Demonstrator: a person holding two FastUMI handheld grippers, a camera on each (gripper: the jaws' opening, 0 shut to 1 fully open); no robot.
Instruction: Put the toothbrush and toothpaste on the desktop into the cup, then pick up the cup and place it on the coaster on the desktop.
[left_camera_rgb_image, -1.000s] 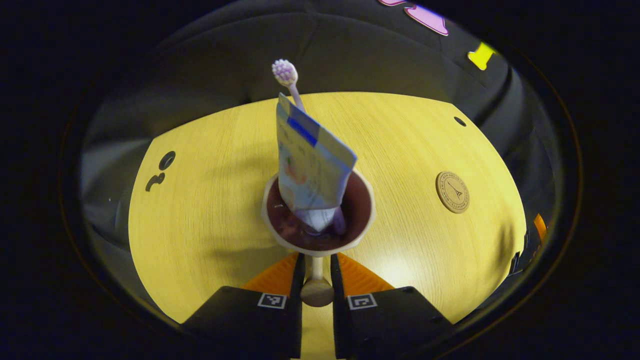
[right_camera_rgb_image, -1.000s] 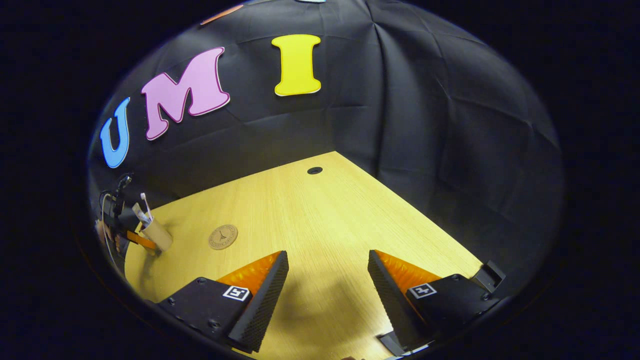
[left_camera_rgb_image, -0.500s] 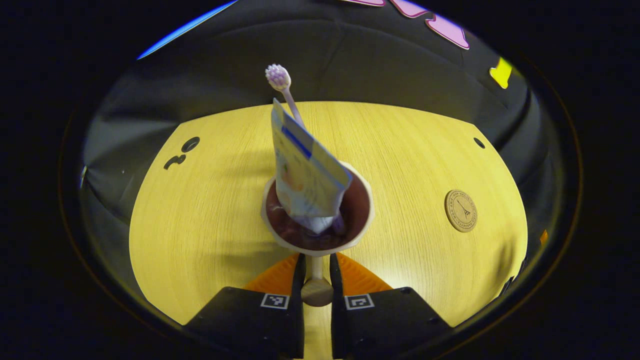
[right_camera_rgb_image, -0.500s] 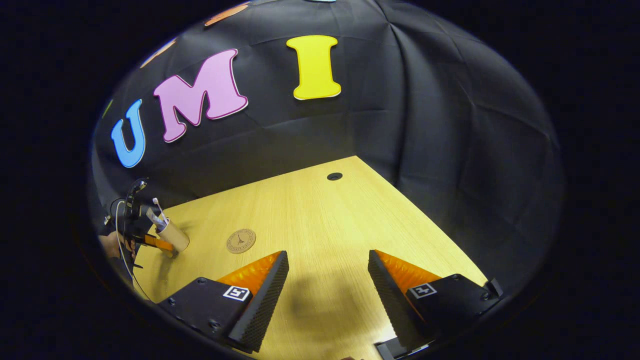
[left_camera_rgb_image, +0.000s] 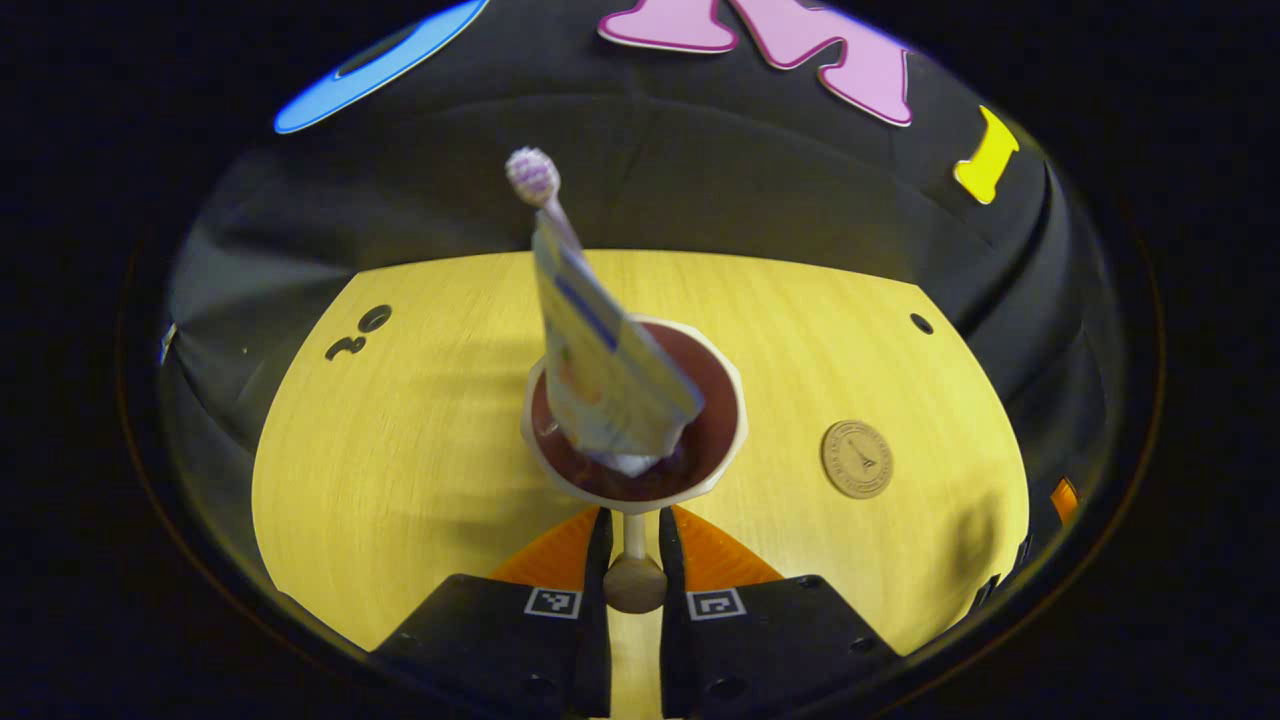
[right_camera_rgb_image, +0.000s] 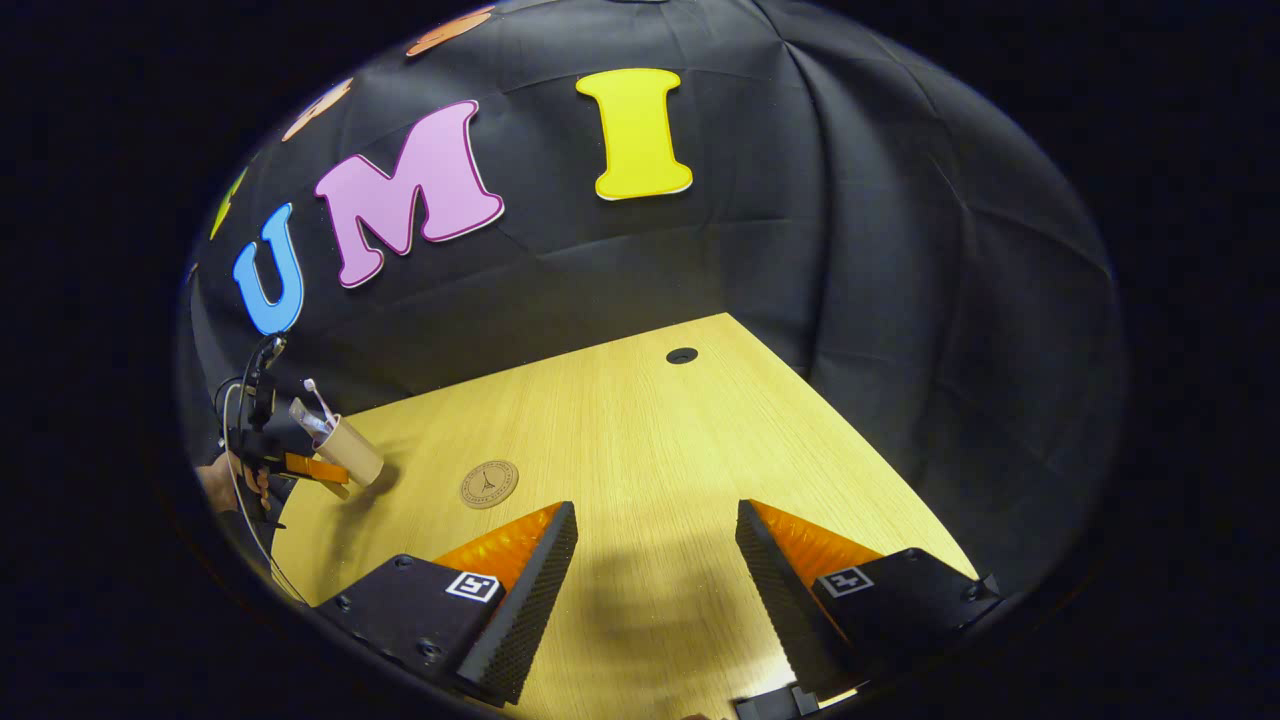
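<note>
A beige cup (left_camera_rgb_image: 634, 410) holding a toothbrush (left_camera_rgb_image: 533, 180) and toothpaste tube (left_camera_rgb_image: 600, 365) hangs above the desktop (left_camera_rgb_image: 400, 450), its handle pinched between the left gripper (left_camera_rgb_image: 634, 560) jaws; the round coaster (left_camera_rgb_image: 857, 459) lies right of the cup, while the right gripper (right_camera_rgb_image: 655, 570) idles with jaws apart

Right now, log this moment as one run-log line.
left gripper: shut on cup handle | toothbrush, toothpaste: in cup | coaster: bare | right gripper: open

One cup (left_camera_rgb_image: 632, 420), toothbrush (left_camera_rgb_image: 532, 177), toothpaste (left_camera_rgb_image: 600, 365), coaster (left_camera_rgb_image: 857, 459).
</note>
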